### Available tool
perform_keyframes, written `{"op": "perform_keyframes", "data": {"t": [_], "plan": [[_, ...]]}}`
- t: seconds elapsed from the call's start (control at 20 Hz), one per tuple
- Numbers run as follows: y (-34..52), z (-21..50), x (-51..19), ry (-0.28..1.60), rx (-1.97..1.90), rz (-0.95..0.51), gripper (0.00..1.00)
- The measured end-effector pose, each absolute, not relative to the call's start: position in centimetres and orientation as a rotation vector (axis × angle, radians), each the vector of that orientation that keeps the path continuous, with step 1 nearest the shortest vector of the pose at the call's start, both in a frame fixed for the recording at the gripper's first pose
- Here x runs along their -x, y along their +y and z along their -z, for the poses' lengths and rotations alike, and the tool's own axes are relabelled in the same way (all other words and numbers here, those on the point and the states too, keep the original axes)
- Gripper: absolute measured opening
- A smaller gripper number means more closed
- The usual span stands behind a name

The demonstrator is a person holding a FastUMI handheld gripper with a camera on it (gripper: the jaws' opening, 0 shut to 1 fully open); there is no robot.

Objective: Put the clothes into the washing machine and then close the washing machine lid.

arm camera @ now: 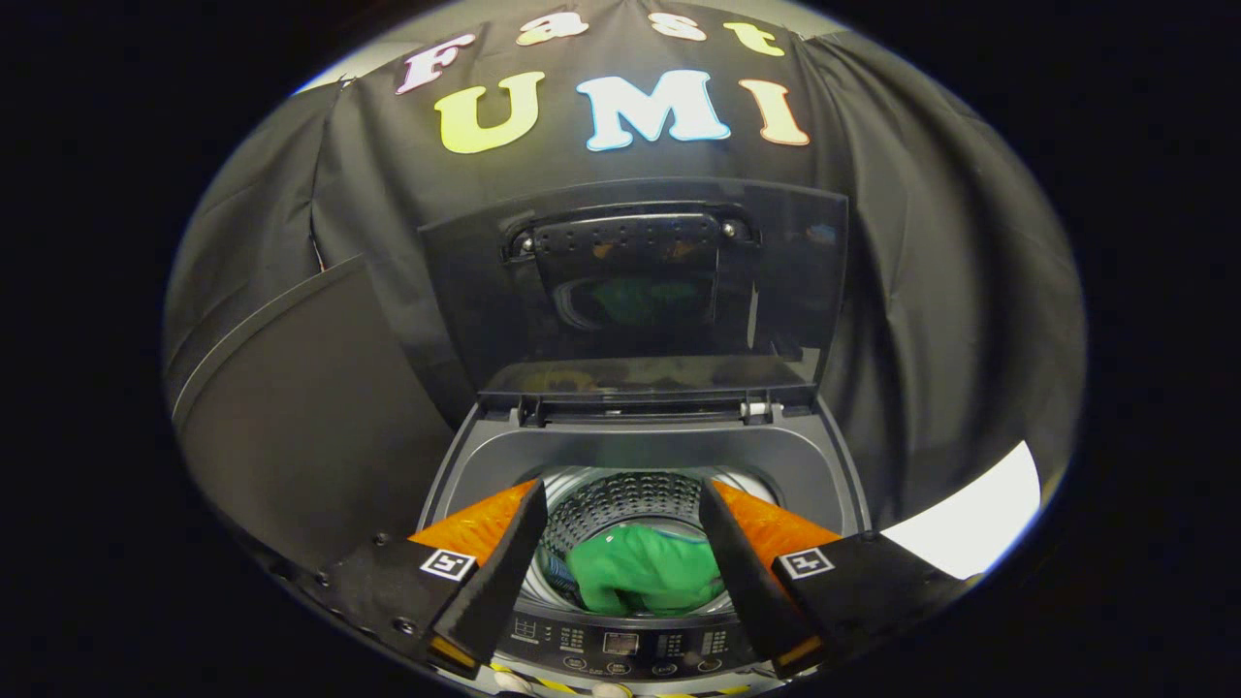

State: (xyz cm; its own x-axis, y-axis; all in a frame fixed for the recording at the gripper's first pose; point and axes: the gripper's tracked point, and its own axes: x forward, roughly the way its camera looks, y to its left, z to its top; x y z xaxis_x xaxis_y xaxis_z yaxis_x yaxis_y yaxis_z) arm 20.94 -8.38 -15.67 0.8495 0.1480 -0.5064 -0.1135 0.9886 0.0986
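Green cloth: the clothes [645,572] lie bunched in the perforated metal drum [620,504], low in the frame's centre.
Washing machine [465,465]: top-loader, mouth uncovered, control panel [620,645] along its near edge.
Lid [630,291]: raised upright behind the opening, filling mid-frame.
Gripper [620,543]: fingers spread wide, holding nothing, poised over the drum's near rim with the garment seen between them.
Room: a dark panel [291,407] stands at left; the mouth is unobstructed.

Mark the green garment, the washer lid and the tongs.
green garment [645,572]: gripper view, middle of the cloth in the drum.
washer lid [635,291]: gripper view, raised inner panel.
tongs [620,528]: gripper view, open, midway between fingertips.
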Motion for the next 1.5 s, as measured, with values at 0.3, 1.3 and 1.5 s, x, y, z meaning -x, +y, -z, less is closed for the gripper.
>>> {"op": "perform_keyframes", "data": {"t": [0.3, 1.3, 1.5], "plan": [[-8.7, 11.5, -21.6, 0.441, -0.061, -0.127, 0.97], [-7.2, -2.7, -34.9, 0.156, -0.034, -0.118, 0.97], [-6.9, -2.2, -37.7, 0.171, 0.007, -0.103, 0.97]]}}
